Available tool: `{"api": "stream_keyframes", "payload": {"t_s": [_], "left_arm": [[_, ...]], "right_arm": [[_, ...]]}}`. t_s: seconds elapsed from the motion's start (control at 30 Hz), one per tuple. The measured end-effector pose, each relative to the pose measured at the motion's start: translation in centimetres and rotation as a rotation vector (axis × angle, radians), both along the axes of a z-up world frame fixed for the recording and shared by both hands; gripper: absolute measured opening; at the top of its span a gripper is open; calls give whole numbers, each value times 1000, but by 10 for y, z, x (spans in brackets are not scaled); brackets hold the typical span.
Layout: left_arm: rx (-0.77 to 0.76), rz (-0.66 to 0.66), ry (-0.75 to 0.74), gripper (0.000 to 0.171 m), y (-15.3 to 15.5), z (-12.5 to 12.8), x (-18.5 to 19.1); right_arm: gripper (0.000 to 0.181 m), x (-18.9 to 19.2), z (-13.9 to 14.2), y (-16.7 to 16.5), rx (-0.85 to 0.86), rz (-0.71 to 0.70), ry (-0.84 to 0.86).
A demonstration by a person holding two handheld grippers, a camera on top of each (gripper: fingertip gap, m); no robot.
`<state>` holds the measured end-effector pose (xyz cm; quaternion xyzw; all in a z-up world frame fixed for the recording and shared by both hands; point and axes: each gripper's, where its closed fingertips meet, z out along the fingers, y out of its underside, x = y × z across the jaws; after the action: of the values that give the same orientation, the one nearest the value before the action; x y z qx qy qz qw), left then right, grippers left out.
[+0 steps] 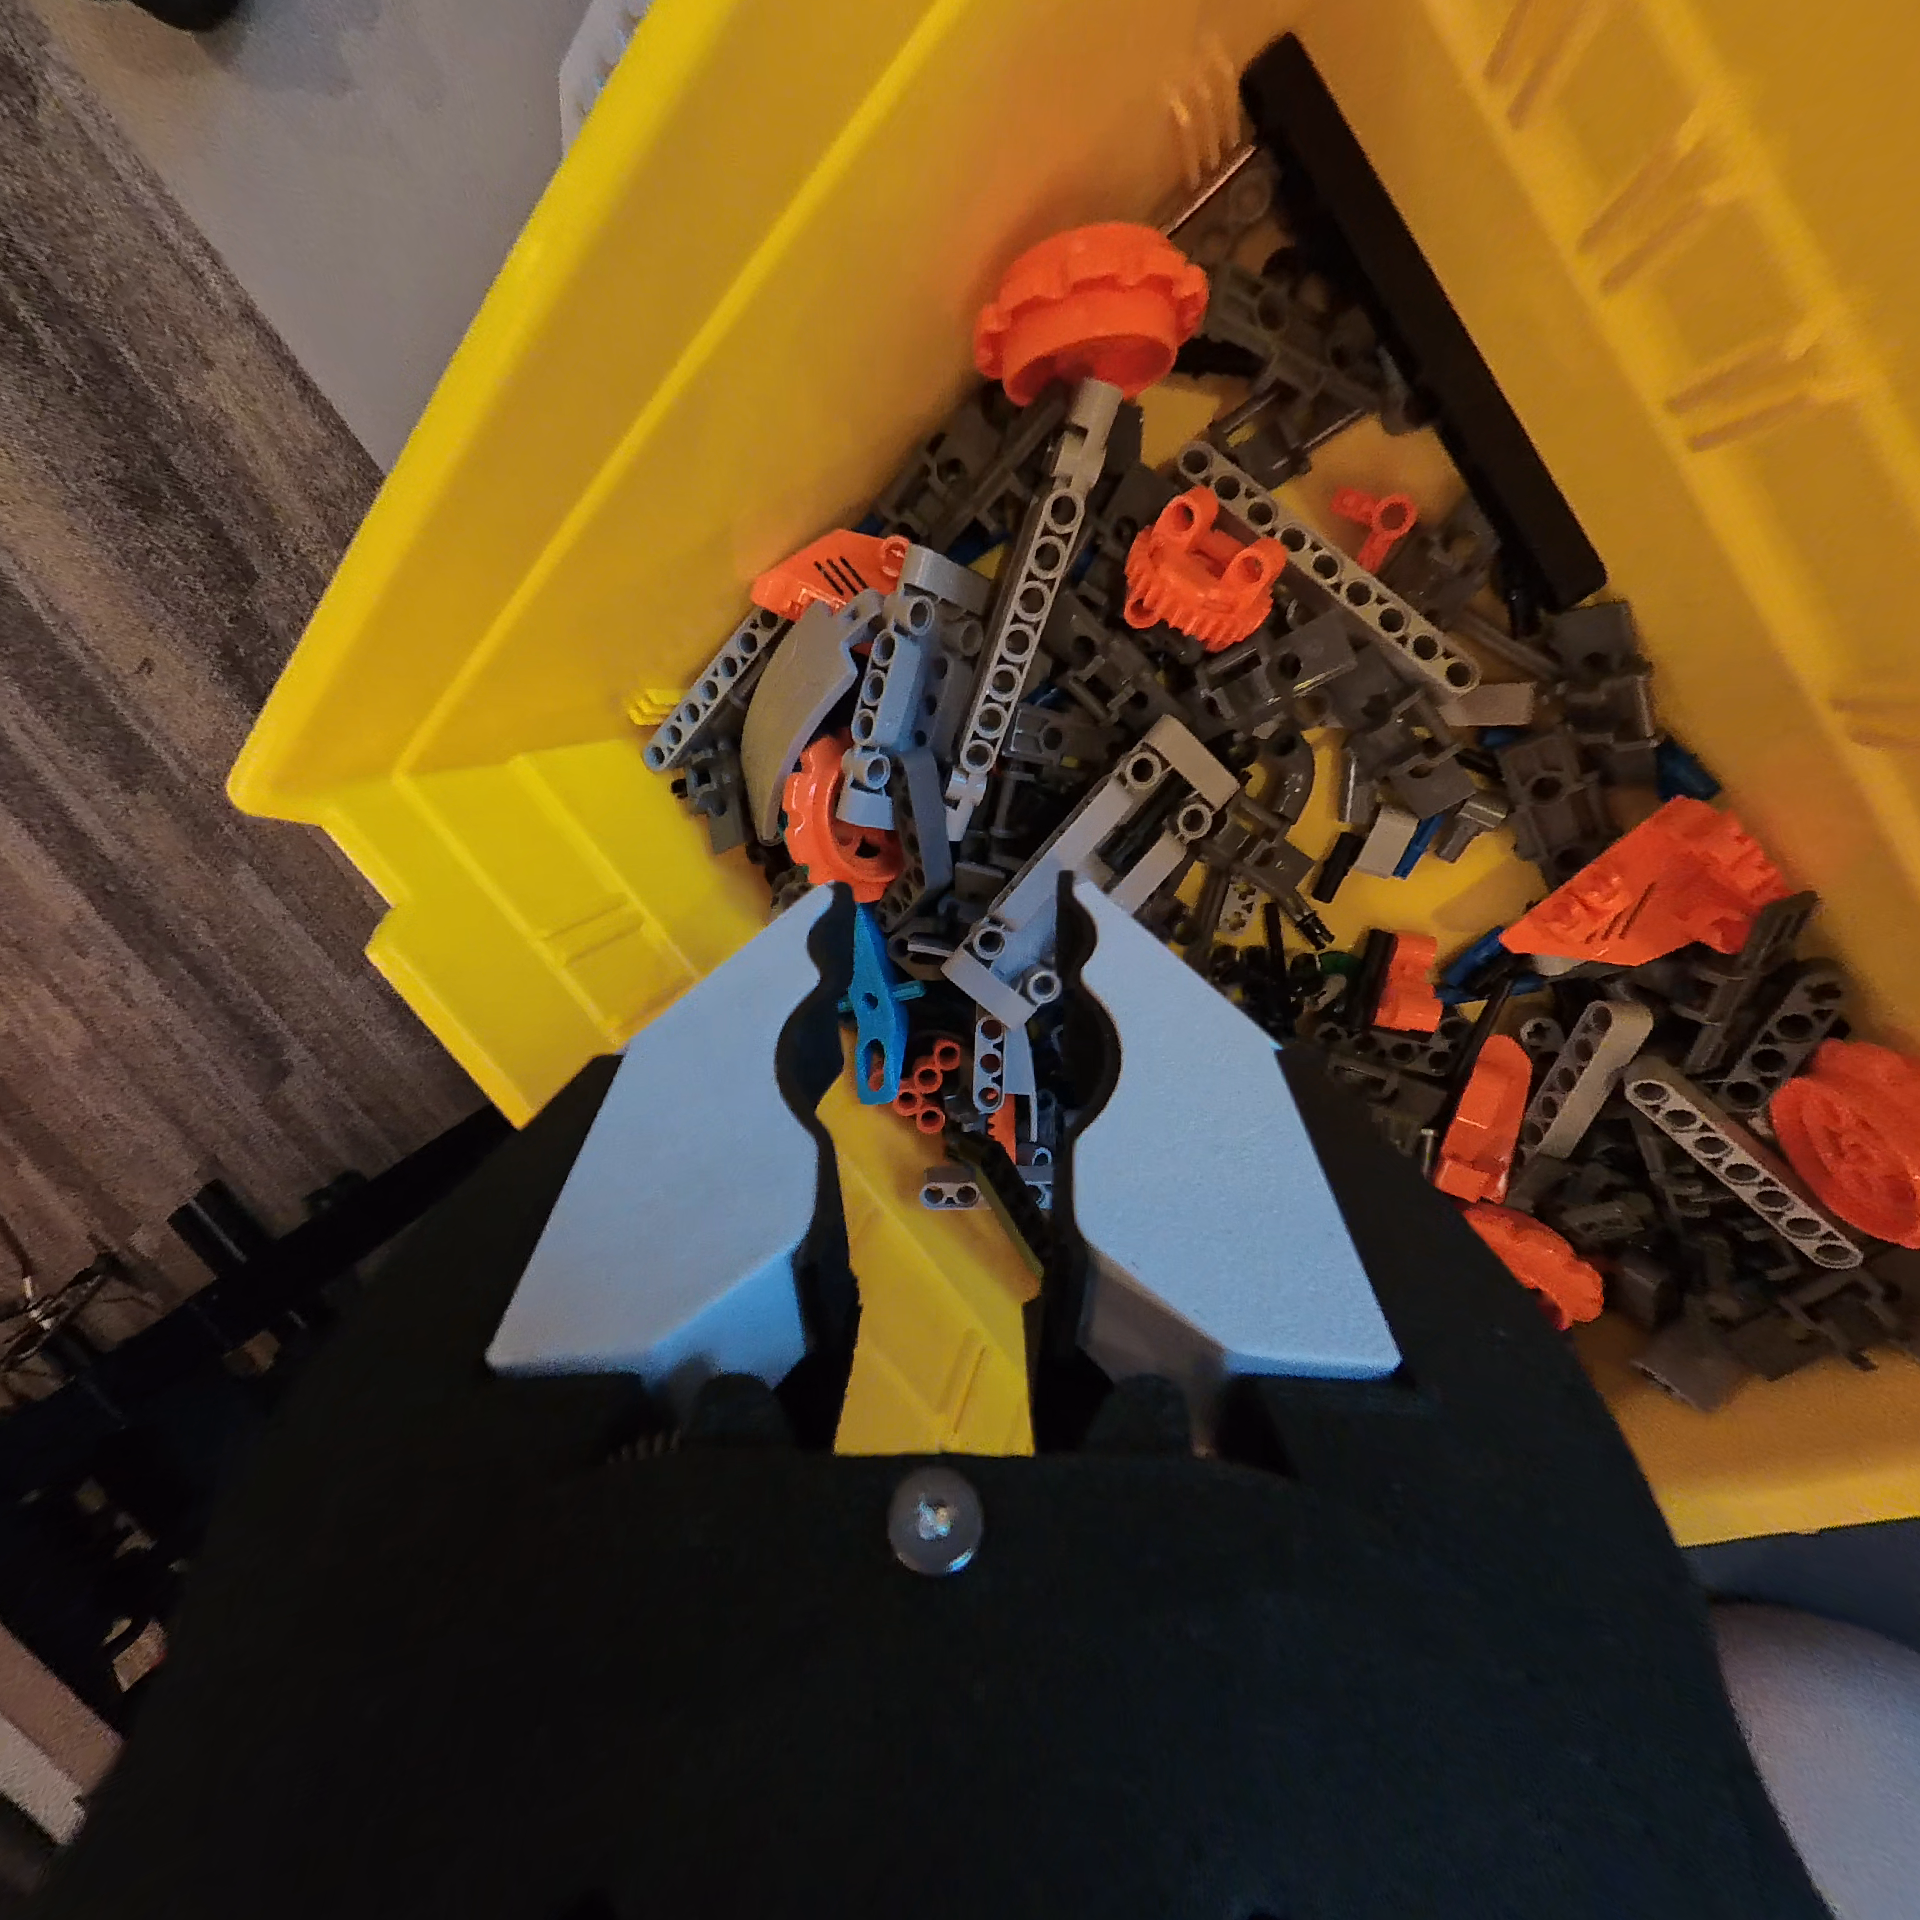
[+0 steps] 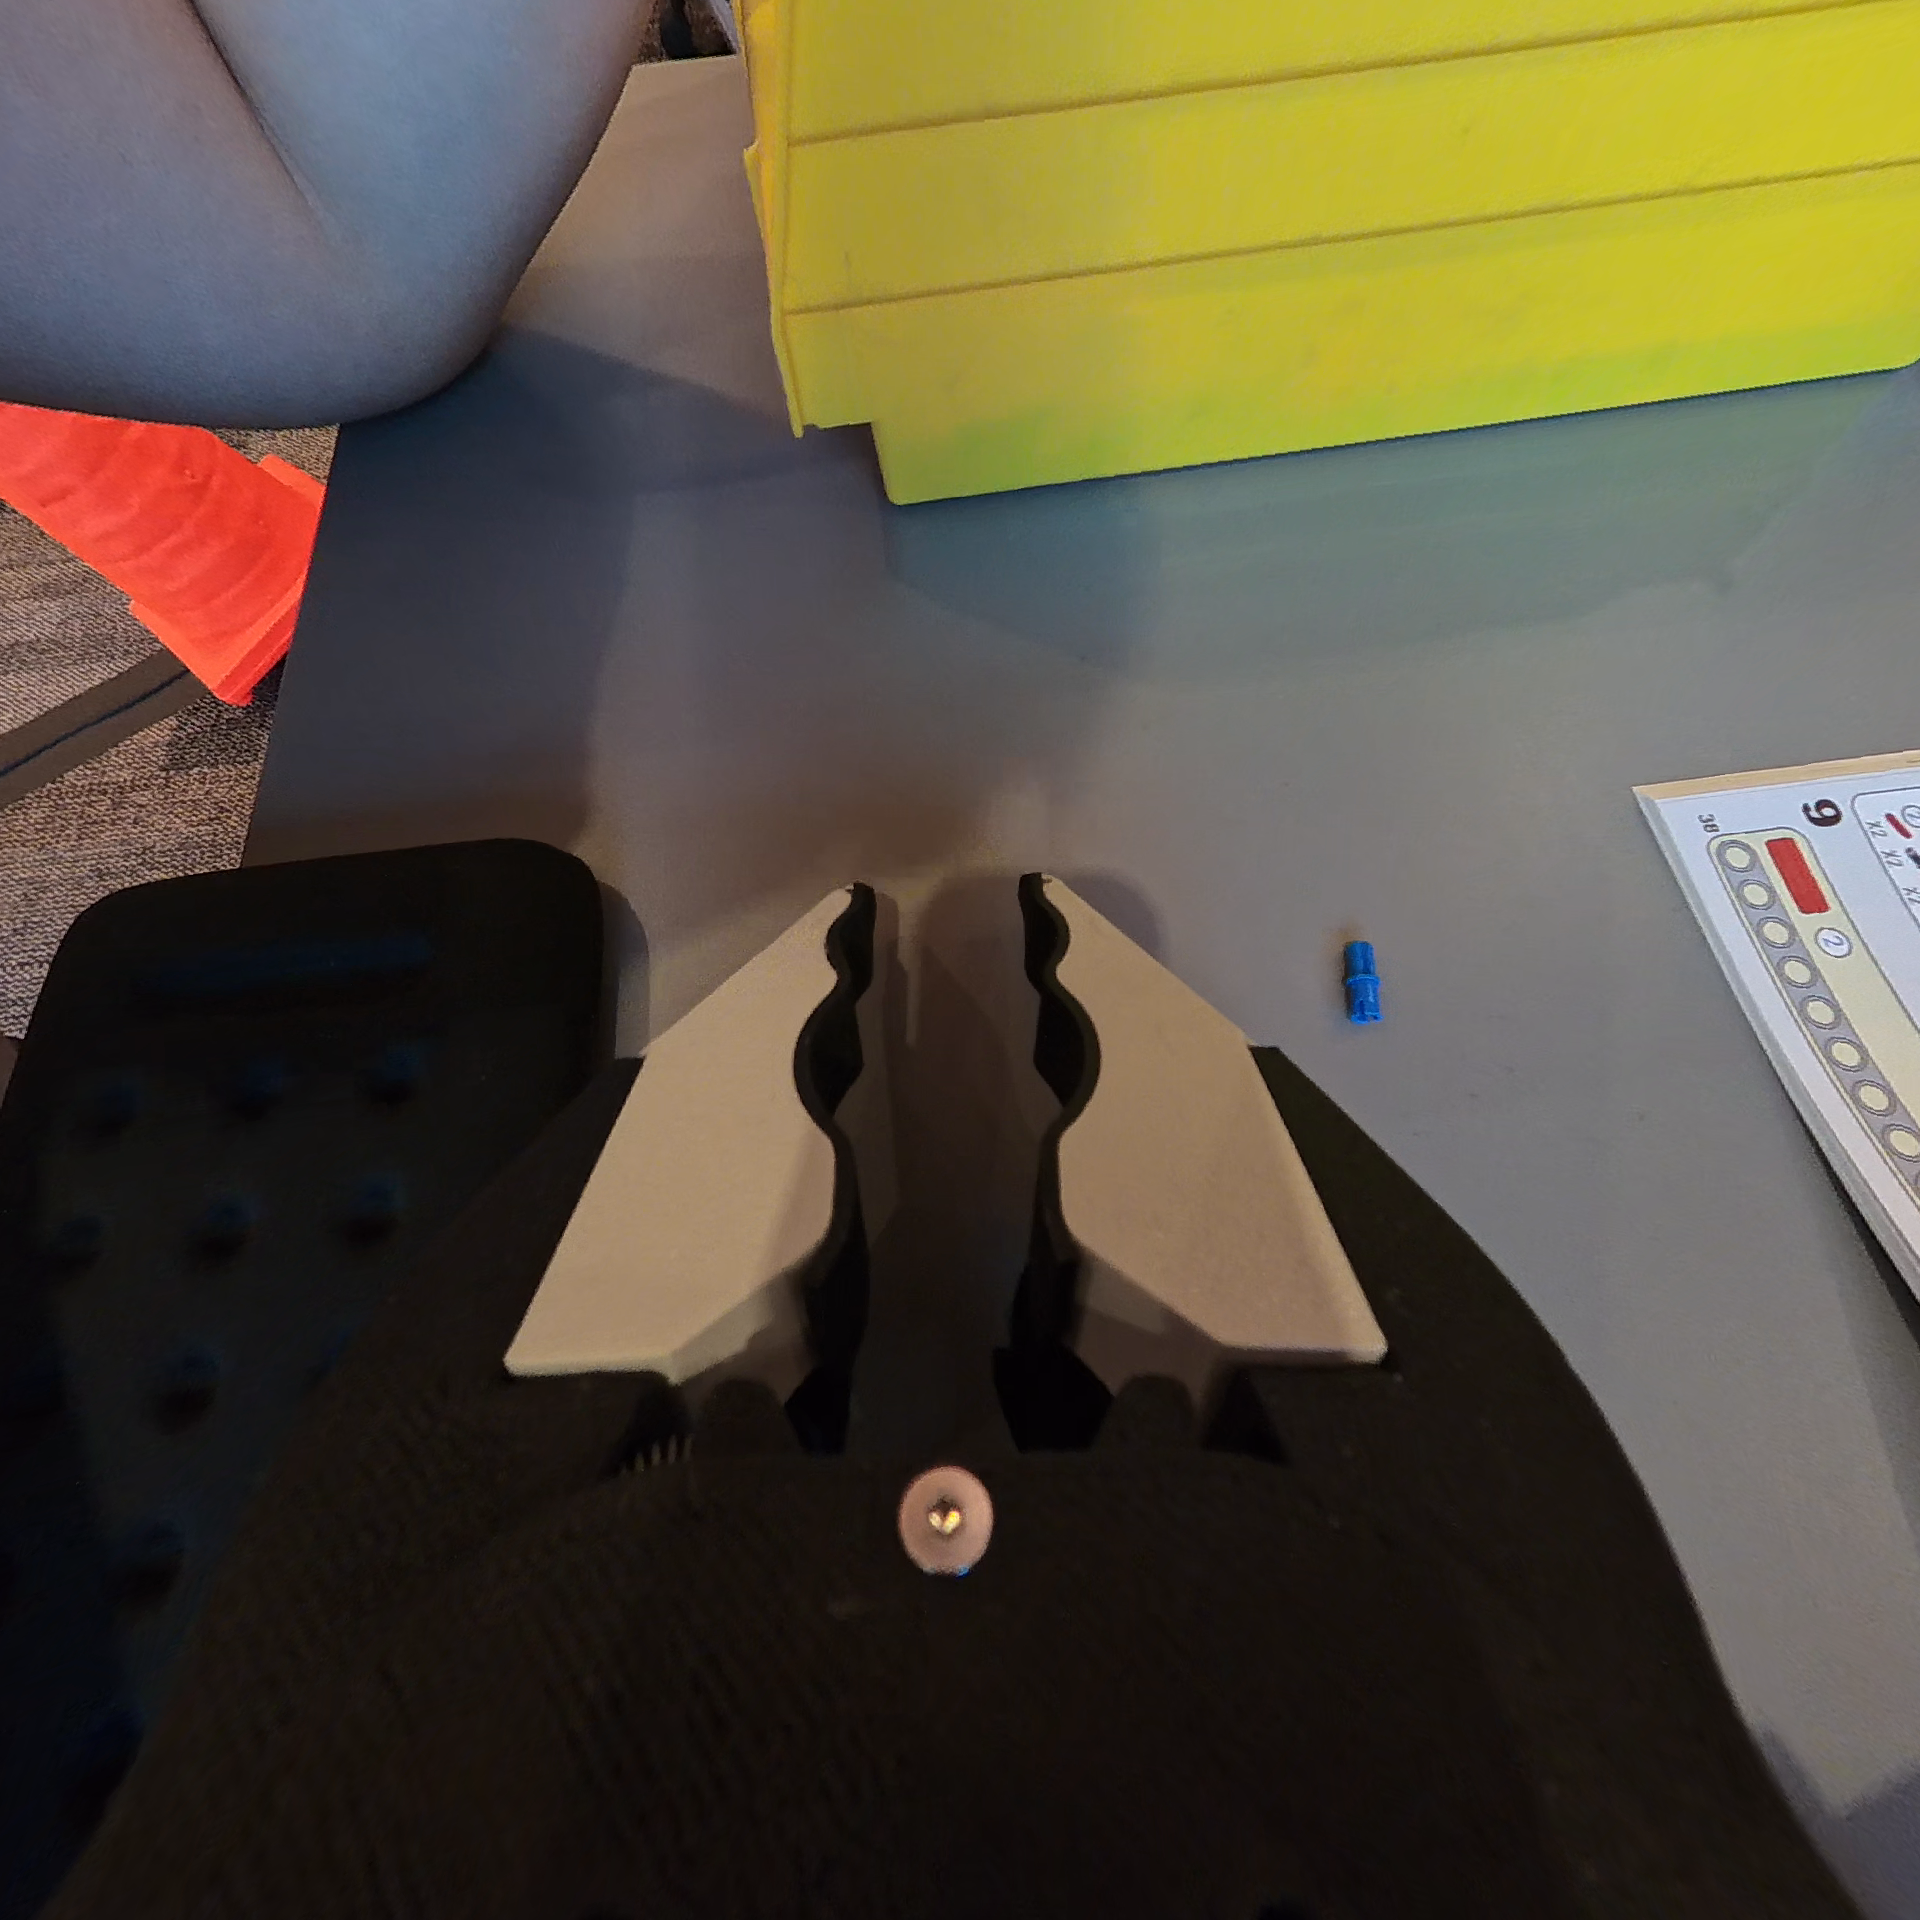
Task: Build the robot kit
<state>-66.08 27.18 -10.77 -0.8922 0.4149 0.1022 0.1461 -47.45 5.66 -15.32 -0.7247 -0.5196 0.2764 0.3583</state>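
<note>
Left gripper (image 1: 948, 914) poised over a big yellow plastic bin (image 1: 644, 436), jaws parted to a moderate gap and holding nothing, tips just above a heap of grey, black and orange plastic construction-toy pieces (image 1: 1299, 727). Nearest the tips: a light grey angled beam (image 1: 1081, 862) at 1 o'clock and a thin blue flat piece (image 1: 871, 1013) between the fingers at 7 o'clock. Farther off at 12 o'clock, an orange ribbed wheel on a grey axle (image 1: 1091, 312). Bin seen tilted, likely from the angled camera. Striped grey carpet (image 1: 156, 623) beyond at 9 o'clock.

Right gripper (image 2: 948, 883) low over a plain grey surface (image 2: 1247, 675), jaws partly spread and empty. Small blue plastic connector pin (image 2: 1360, 982) lying loose at 3 o'clock, near. Printed instruction sheet (image 2: 1808, 997) farther at 3 o'clock, laid flat as if for reference. Yellow bin wall at 12 o'clock; flat orange plastic piece (image 2: 156, 540) at 10 o'clock.
</note>
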Motion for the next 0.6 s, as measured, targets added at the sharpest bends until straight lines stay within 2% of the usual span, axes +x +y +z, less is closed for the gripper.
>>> {"api": "stream_keyframes", "payload": {"t_s": [0.13, 0.23, 0.43, 0.6], "left_arm": [[-6, 15, 17, 34, -2, 0, -9], [-31, -32, 6, 29, -6, -4, -4], [-70, -174, 20, 37, -15, -15, 14], [-87, -185, 53, 36, -15, -22, 10]], "right_arm": [[29, 0, -2, 0, -10, 0, -8], [29, 0, -2, 0, -14, -1, -7], [29, 0, -2, 0, -7, 2, -11], [29, 0, -2, 0, -12, 2, -8]]}}
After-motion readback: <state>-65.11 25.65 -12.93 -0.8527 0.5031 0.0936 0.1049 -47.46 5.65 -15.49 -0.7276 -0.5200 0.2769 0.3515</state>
